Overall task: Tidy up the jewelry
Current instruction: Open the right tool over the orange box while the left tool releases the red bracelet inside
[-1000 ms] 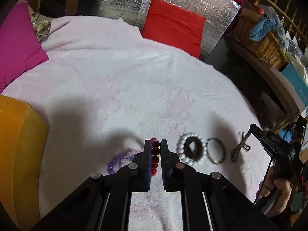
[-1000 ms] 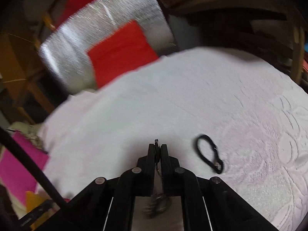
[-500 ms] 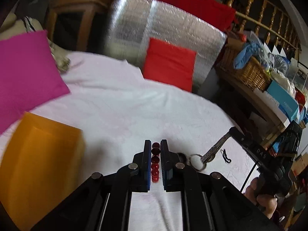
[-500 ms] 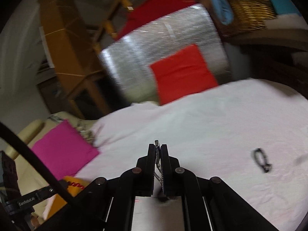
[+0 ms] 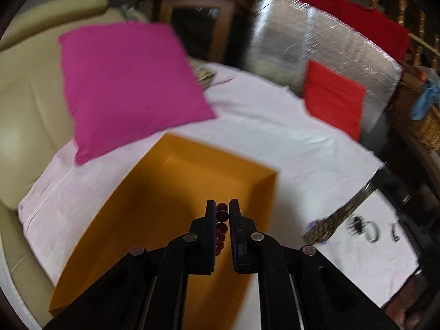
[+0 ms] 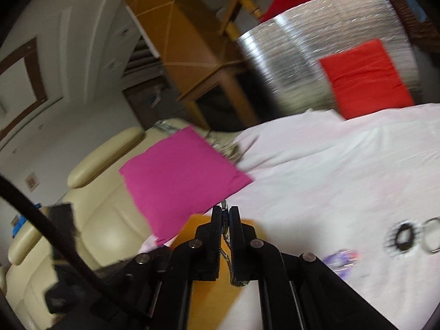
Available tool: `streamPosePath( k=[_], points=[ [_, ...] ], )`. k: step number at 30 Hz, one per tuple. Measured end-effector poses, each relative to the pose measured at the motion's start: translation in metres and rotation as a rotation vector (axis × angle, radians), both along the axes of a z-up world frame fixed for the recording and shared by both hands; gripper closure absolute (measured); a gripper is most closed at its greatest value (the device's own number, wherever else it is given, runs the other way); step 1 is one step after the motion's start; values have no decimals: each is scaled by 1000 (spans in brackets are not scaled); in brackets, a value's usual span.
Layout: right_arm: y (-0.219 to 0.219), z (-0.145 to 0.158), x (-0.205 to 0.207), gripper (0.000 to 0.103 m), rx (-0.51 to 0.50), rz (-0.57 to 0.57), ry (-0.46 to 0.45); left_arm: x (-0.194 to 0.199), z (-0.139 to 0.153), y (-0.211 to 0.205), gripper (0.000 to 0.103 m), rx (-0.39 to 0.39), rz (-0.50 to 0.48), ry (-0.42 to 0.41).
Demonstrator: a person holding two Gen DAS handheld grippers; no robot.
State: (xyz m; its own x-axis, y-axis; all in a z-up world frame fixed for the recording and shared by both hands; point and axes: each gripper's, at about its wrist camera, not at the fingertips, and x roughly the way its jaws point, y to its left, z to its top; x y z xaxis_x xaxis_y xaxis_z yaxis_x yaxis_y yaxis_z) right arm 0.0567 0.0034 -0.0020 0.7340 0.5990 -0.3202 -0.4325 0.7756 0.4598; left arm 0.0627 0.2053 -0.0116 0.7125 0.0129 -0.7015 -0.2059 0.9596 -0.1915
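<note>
My left gripper (image 5: 222, 206) is shut on a red bead bracelet (image 5: 221, 227) and hangs over the open orange box (image 5: 170, 192) on the white bedspread. My right gripper (image 6: 225, 211) is shut on a metal link watch band (image 6: 227, 243), which dangles below its jaws near the box's (image 6: 209, 297) far edge. In the left wrist view the same band (image 5: 334, 221) hangs at the right, blurred. A purple bead bracelet (image 6: 341, 257), a white bead bracelet around a black ring (image 6: 403, 237) and a silver bangle (image 6: 432, 235) lie on the cloth to the right.
A magenta cushion (image 5: 126, 82) lies against the cream sofa (image 5: 24, 115) behind the box. A red cushion (image 5: 332, 99) leans on a silver foil panel (image 5: 316, 41) at the back. A small black clasp (image 5: 395, 232) lies near the bed's right edge, and a wicker basket (image 5: 418, 121) stands beyond.
Both grippers have swung left from the row of jewelry toward the orange box, each carrying its piece. The box has come from the left edge to under the left gripper.
</note>
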Motion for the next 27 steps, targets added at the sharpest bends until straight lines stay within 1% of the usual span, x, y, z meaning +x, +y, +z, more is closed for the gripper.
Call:
streamPosePath(
  k=[4,6,9,11,12,13,14,15,16,18,21,24,27],
  points=[
    [35,-9,1,97,-3,49,6,-4,-21,20,94,29,32,63],
    [51,-19,6,97,-14,66,28,-4,-27,25,94,41,40,87],
    [65,-34,16,94,-36,72,69,-1,-31,28,94,51,59,106],
    [67,-42,19,94,-34,62,72,-2,-30,30,94,49,73,113],
    [66,-44,20,93,-36,55,82,0,-28,28,92,52,73,109],
    [64,-46,24,91,-36,52,99,1,-27,26,88,58,72,102],
    [61,-46,25,87,-39,44,108,-2,-24,24,85,63,72,96],
    [57,-46,28,87,-46,31,106,-4,-21,21,80,66,71,87],
    [50,-45,28,87,-50,16,97,-2,-19,18,77,63,69,78],
    [37,-41,28,87,-48,-13,92,3,-14,7,76,55,50,60],
    [13,-38,30,87,-39,-54,108,9,-8,-15,75,66,13,39],
    [-15,-35,29,87,-60,-99,110,15,-6,-42,75,77,-43,31],
    [-45,-36,31,87,-49,-144,133,18,-6,-66,75,96,-79,35]
  ],
)
